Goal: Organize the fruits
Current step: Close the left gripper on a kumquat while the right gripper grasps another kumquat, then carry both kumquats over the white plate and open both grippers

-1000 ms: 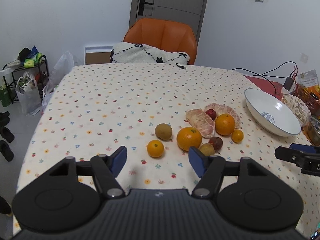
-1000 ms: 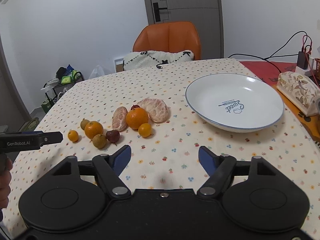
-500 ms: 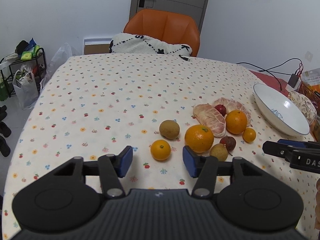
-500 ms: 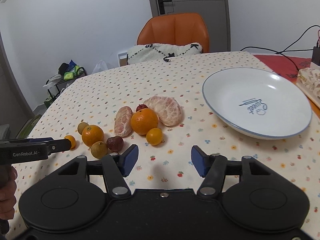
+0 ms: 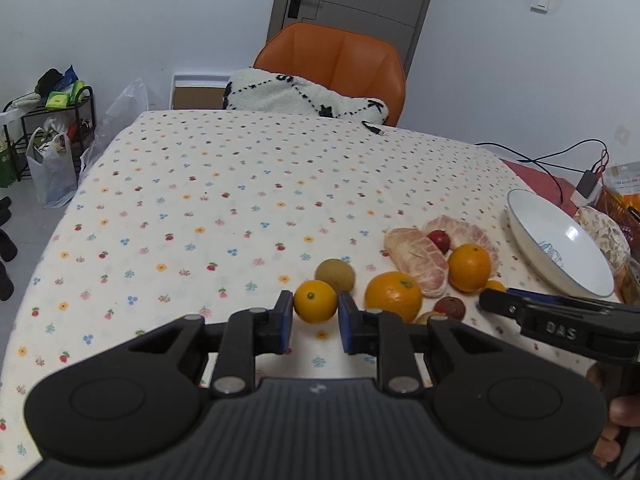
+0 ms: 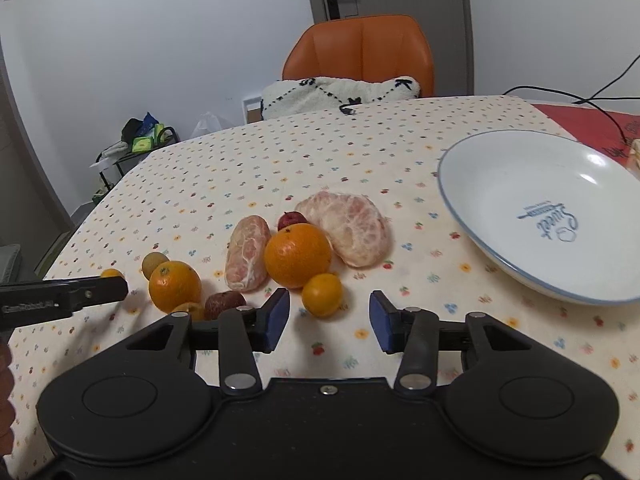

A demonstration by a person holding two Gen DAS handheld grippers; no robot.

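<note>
The left gripper (image 5: 313, 318) is bracketing a small tangerine (image 5: 315, 301) left of the white bowl (image 6: 520, 184), pads not clearly clamped yet. It could roll away if pinched off-centre. The right gripper (image 6: 324, 320) is hanging released by another tangerine (image 6: 322, 294), nearer the bowl.

Even indoor light, soft shadows (fisheye-bent, dark corners).

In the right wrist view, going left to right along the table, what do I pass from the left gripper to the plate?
Left gripper → big orange → pomelo segment → second orange → pomelo half → plate.
</note>
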